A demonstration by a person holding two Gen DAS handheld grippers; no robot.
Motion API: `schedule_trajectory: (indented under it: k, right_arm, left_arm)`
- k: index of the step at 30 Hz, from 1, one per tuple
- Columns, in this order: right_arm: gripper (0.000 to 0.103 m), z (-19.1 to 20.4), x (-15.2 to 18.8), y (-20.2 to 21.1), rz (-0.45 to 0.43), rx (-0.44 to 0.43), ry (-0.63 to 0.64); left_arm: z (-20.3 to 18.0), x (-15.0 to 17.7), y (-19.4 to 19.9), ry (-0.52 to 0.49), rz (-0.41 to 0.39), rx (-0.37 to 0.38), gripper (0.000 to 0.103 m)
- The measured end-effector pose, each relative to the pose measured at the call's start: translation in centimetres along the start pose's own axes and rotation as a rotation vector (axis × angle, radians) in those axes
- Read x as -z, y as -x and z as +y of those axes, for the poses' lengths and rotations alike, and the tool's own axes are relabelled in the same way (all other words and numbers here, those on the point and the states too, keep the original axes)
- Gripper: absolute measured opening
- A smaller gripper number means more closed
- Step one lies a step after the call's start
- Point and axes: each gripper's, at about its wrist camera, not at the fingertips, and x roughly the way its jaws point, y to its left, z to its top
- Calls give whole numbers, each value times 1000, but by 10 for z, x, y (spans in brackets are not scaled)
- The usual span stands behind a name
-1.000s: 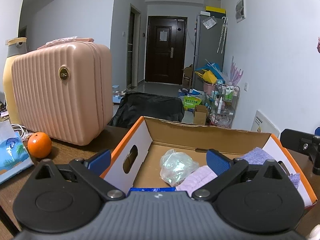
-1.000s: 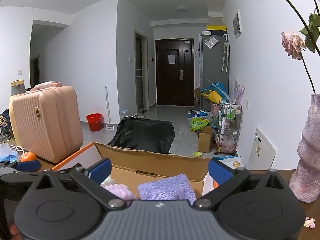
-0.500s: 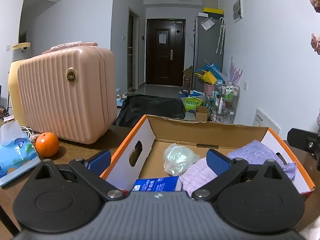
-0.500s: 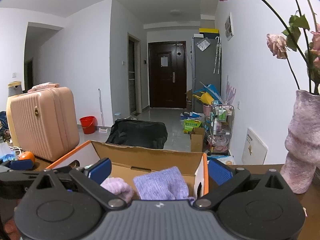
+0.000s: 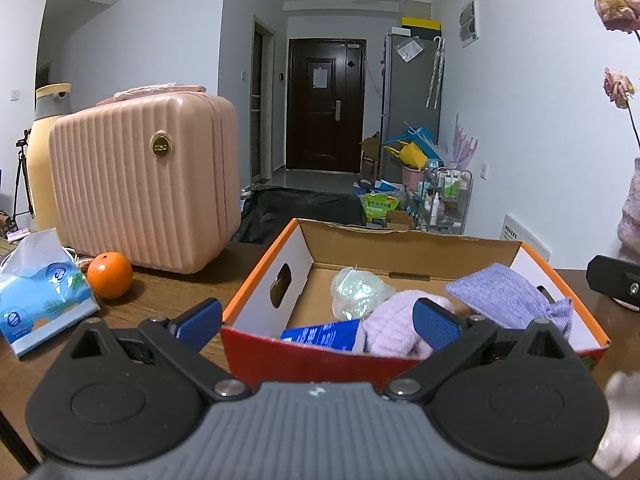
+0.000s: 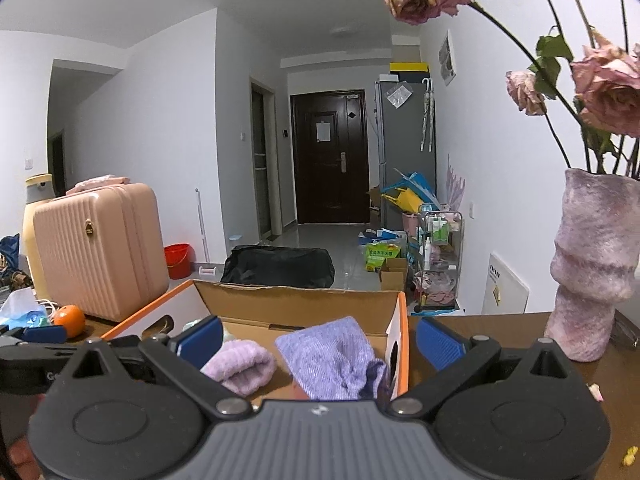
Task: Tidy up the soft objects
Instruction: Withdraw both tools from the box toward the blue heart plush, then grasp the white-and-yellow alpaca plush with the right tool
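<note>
In cardboard box [image 5: 416,248]: lilac knit roll [image 5: 394,330], purple cloth [image 5: 508,300], crumpled plastic bag [image 5: 358,292], blue packet [image 5: 320,334]. Left gripper [image 5: 318,318], right gripper [image 6: 318,338] both spread wide, nothing held.

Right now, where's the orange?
In the left wrist view the orange sits on the table at left, outside the box, between the tissue pack and the pink suitcase.

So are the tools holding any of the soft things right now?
No. The left tool and the right tool are both open with nothing between their fingers. The purple cloth and pink roll lie in the box.
</note>
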Motion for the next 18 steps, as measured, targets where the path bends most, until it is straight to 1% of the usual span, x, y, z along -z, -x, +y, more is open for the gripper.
schedule_trajectory:
  k: [6, 18]
  right_arm:
    - [103, 4, 9, 21, -19, 1, -3]
    - [103, 22, 37, 64, -15, 21, 29]
  left_arm:
    - [7, 9, 17, -3, 0, 8, 103]
    - [27, 29, 56, -14, 9, 25, 103]
